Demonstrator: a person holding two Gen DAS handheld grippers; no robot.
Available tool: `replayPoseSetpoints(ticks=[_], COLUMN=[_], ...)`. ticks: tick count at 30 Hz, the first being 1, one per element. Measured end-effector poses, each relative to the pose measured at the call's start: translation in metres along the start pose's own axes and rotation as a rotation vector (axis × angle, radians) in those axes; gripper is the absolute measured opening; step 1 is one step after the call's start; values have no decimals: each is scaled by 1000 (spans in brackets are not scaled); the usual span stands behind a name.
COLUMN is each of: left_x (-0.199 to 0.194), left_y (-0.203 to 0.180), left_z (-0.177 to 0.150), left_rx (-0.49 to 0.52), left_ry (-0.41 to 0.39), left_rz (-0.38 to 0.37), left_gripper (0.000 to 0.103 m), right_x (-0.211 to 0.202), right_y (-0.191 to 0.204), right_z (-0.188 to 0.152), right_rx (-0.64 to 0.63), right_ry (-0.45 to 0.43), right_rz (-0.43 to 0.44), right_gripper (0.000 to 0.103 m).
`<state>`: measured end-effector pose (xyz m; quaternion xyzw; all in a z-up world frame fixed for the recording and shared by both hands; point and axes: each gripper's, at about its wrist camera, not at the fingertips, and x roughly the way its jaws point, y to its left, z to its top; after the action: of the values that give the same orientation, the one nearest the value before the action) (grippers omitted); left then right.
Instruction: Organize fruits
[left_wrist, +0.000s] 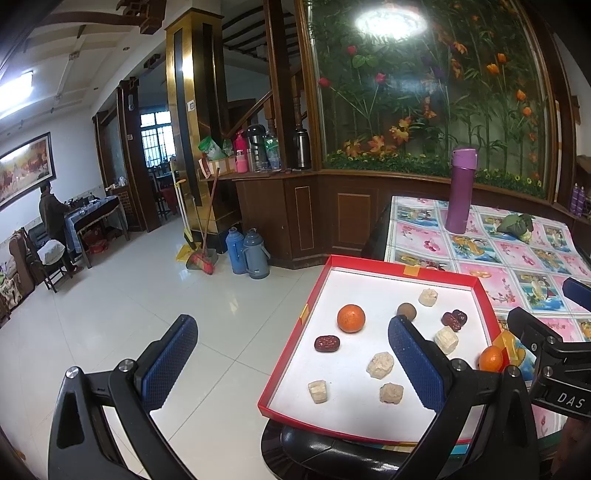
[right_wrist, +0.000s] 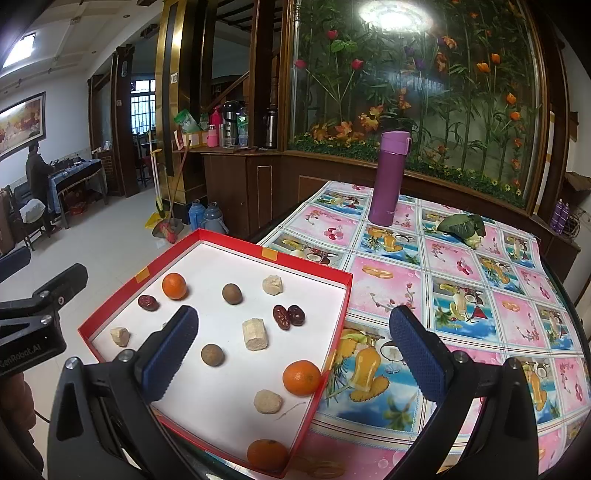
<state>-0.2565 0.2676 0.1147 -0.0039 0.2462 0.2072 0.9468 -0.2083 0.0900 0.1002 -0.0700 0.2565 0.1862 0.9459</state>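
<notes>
A red-rimmed white tray (right_wrist: 332, 325) (left_wrist: 291, 350) sits at the table's left edge. It holds oranges (right_wrist: 301, 377) (right_wrist: 174, 285) (right_wrist: 267, 455) (left_wrist: 351, 318), red dates (right_wrist: 289, 316) (left_wrist: 327, 343), brown round fruits (right_wrist: 212, 355) (right_wrist: 232, 293) and pale chunks (right_wrist: 255, 334) (left_wrist: 379, 364). My left gripper (left_wrist: 291, 362) is open and empty, hovering over the tray's left rim. My right gripper (right_wrist: 293, 354) is open and empty above the tray's right side; it also shows in the left wrist view (left_wrist: 546, 347).
A purple flask (right_wrist: 388, 177) (left_wrist: 460, 190) and a leafy vegetable (right_wrist: 461, 227) stand on the patterned tablecloth (right_wrist: 480, 295). Tiled floor (left_wrist: 147, 295), two blue thermoses (left_wrist: 247, 256) and a broom lie left of the table. A person stands far left.
</notes>
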Motion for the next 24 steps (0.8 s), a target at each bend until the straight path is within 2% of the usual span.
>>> replayPoseSetpoints(ticks=[19,24], left_x=[6,6], left_y=[7,7], left_z=[0,4], left_rx=[-5,-10], left_ry=[-5,-22], left_rz=[20,3], left_gripper=[103,103], right_x=[0,3], right_y=[16,19], right_z=[5,6], right_rx=[-32,-43], right_ry=[-7,-4], right_rz=[9,10], right_gripper=[103,103])
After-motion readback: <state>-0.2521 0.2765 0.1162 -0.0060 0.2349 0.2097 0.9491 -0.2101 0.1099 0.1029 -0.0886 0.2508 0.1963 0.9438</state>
